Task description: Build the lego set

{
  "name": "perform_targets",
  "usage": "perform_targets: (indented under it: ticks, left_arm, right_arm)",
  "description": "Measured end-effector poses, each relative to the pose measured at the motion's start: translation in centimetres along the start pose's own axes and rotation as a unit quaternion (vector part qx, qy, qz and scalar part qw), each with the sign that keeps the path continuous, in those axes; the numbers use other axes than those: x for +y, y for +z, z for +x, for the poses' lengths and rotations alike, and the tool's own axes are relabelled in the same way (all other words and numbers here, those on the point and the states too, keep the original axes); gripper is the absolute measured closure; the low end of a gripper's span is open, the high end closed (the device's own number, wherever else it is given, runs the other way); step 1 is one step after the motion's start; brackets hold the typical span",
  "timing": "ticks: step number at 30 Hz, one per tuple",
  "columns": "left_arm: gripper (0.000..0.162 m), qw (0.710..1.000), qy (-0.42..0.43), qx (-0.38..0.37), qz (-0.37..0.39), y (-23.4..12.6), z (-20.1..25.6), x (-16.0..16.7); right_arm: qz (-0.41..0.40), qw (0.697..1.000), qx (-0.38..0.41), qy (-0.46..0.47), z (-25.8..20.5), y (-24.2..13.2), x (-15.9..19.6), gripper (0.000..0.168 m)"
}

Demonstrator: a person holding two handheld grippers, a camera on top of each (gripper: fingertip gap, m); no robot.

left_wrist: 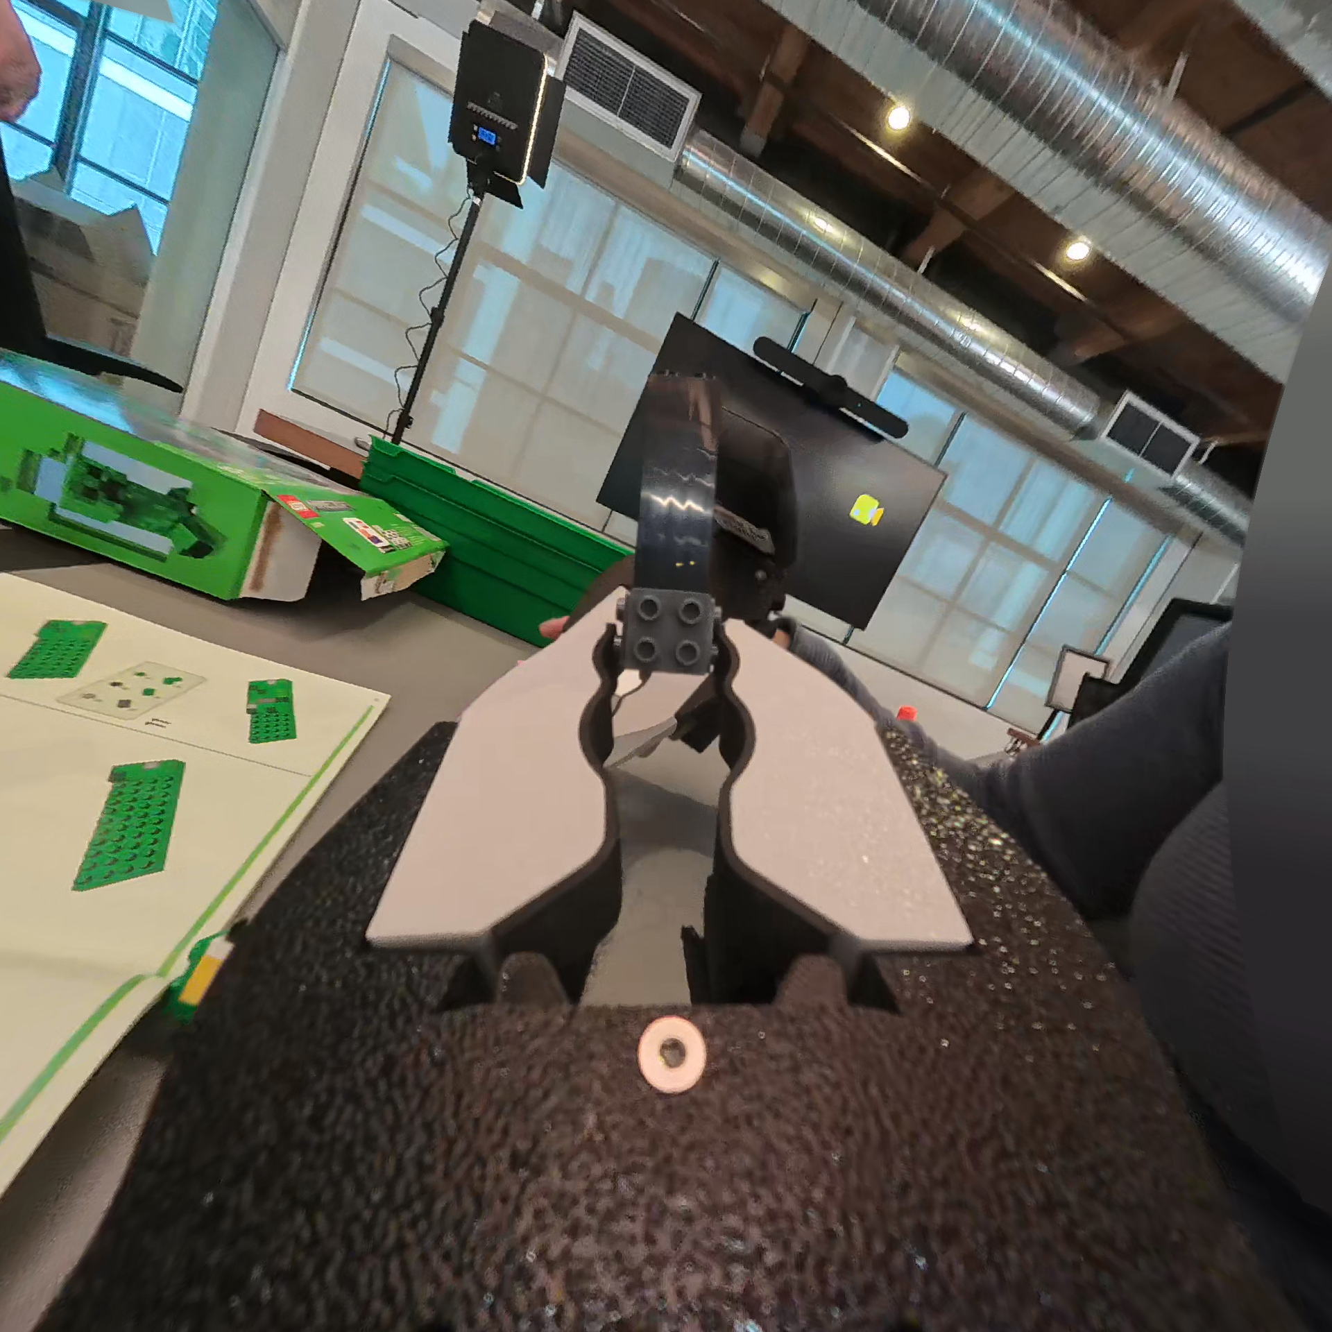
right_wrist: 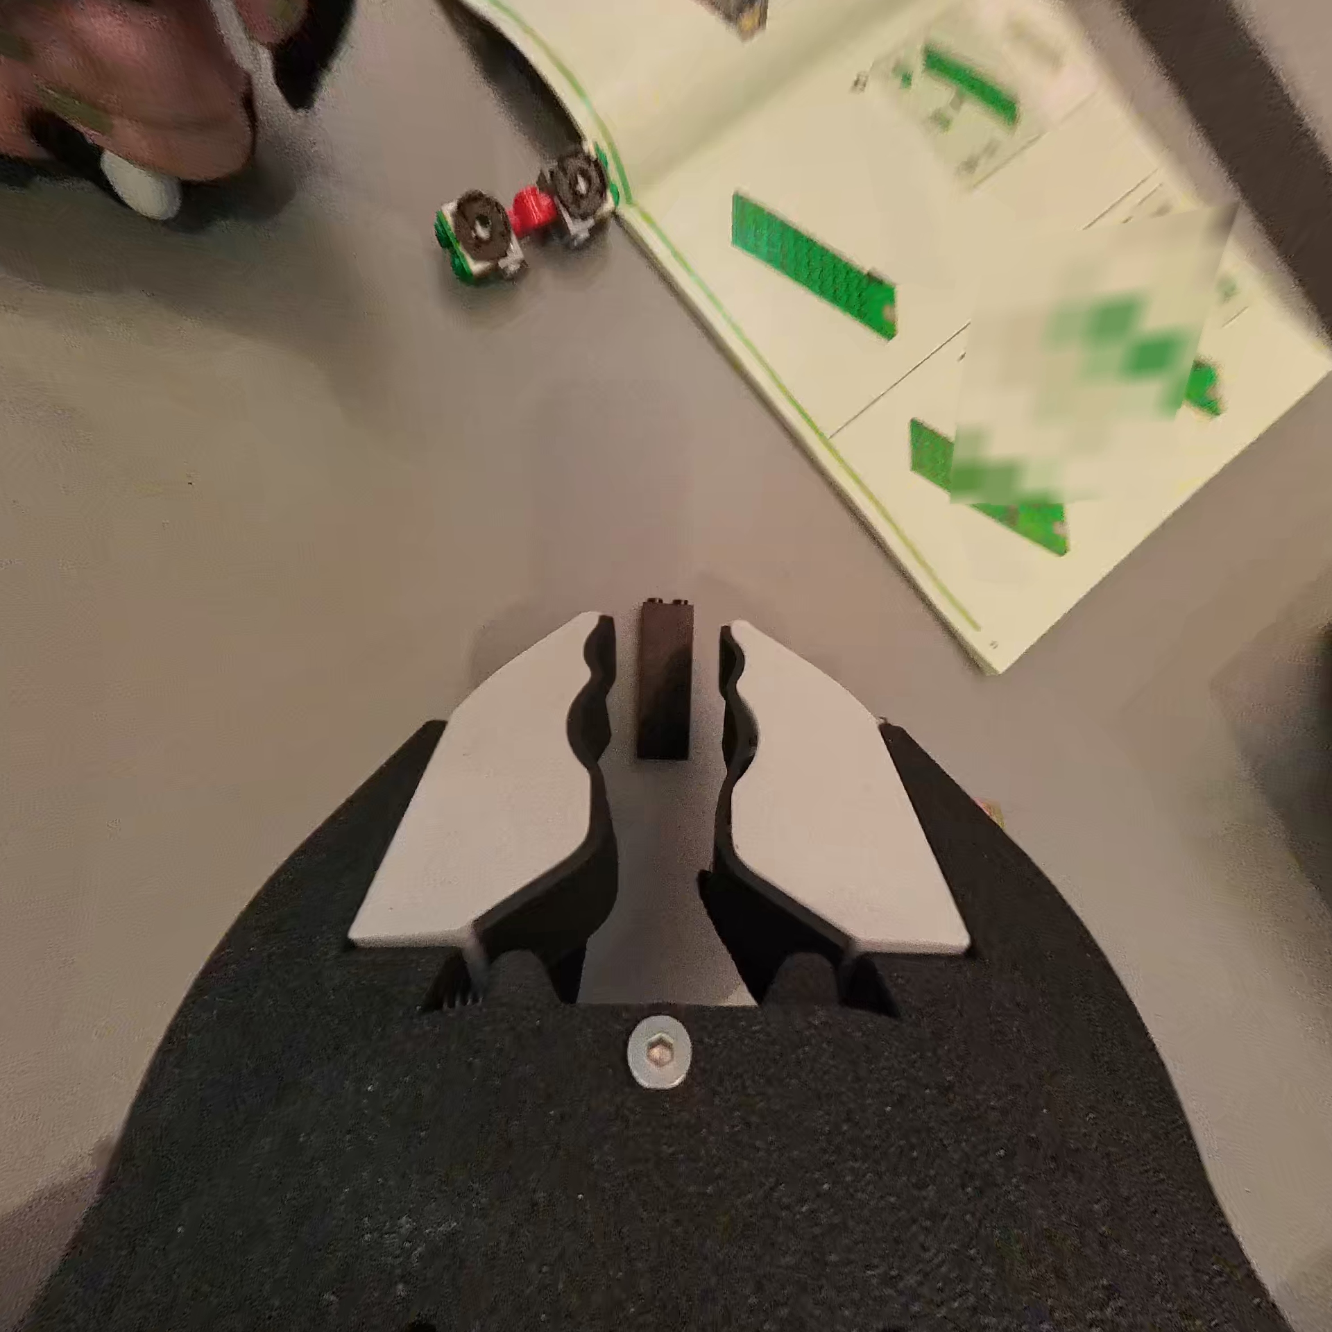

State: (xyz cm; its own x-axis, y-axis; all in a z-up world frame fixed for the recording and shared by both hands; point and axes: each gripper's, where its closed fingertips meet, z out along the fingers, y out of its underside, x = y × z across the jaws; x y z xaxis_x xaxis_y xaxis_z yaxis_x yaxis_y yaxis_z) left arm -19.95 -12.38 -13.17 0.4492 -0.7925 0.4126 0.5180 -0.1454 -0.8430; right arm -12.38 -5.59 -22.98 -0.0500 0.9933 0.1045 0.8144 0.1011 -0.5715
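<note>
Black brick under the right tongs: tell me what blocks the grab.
Nothing visible does. The black brick lies on the bare grey table between the open right tongs, untouched.

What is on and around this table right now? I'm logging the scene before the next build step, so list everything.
Grey 2x2 brick: one, dark grey, clamped at the left gripper's tips, raised.
Black tall brick: one, lying on the table between the right gripper's open fingers, untouched.
Small sub-assembly: one, green, black and red, beside the booklet.
Instruction booklet: one, white with green pictures, open.
Set box: one, green, opened.
Green crates: stacked behind the box.
Light stand: one, black.
Table: grey.
Left gripper: shut.
Right gripper: open.
</note>
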Motion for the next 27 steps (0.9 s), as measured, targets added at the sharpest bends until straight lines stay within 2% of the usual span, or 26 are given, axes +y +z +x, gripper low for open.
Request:
perform_targets:
  ticks: [6,12,19,27]
  left_arm:
    - [0.137,1.000,0.007,-0.007,0.001,-0.4,-0.3,-0.3]
    - [0.137,1.000,0.006,-0.011,0.007,-0.7,-0.6,-0.6]
    - [0.137,1.000,0.005,-0.009,0.005,-0.6,-0.6,-0.6]
    - [0.137,1.000,0.004,-0.008,0.005,-0.6,-0.6,-0.6]
  right_arm:
    - [-0.163,0.986,-0.017,0.016,0.4,1.1,1.1,0.146]
    - [-0.243,0.969,-0.035,0.004,0.1,2.0,1.6,0.145]
    - [-0.282,0.959,-0.041,-0.001,0.0,2.6,2.4,0.146]
    - [-0.252,0.967,-0.043,0.000,-0.3,2.6,2.4,0.152]
